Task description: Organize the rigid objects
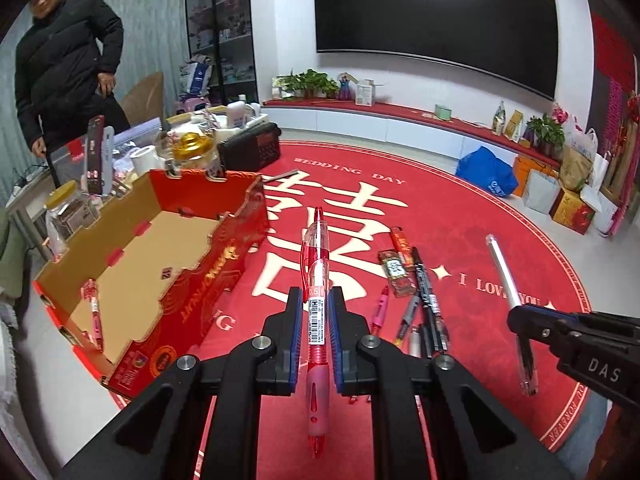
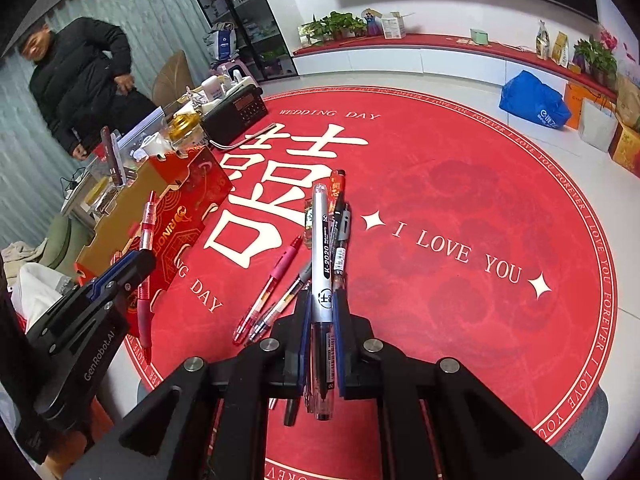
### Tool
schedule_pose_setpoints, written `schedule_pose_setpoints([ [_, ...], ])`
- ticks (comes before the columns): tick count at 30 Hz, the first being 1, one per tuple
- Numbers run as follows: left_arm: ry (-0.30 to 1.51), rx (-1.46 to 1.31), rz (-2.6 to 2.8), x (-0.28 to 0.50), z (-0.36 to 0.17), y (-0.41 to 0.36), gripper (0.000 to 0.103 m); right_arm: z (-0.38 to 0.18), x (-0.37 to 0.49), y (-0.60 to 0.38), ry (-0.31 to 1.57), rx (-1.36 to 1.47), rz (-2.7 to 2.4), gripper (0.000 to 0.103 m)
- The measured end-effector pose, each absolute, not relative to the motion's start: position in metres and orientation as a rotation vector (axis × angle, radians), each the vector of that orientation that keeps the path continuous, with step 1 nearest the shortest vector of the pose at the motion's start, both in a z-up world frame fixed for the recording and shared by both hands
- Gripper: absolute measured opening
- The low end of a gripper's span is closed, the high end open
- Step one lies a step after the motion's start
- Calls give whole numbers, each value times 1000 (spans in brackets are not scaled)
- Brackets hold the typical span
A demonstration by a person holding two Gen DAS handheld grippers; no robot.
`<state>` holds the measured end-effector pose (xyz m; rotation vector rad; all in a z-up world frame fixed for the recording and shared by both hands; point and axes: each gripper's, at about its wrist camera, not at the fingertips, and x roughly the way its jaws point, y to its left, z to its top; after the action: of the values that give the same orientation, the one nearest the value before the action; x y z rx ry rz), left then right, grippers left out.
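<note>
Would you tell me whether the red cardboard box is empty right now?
Not empty: the red cardboard box is open-topped, with one pink pen lying on its floor near a corner.

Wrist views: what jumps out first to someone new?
The round red wedding rug fills the floor. Each tongs is shut on a pen: left tongs on a red gel pen, right tongs on a silver pen. The open red carton sits left.

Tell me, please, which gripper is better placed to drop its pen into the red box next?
Probably the left gripper: its red pen hangs right beside the box, while the right gripper, shut on the silver pen, sits farther over the rug.
</note>
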<state>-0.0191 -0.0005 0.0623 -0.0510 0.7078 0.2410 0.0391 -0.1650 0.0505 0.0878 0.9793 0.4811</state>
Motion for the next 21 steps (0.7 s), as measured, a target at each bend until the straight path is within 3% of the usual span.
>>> schedule_pose_setpoints([
  [21,617,-121,433,-43,91,79,14,91,41,-62,895,4,685,11],
])
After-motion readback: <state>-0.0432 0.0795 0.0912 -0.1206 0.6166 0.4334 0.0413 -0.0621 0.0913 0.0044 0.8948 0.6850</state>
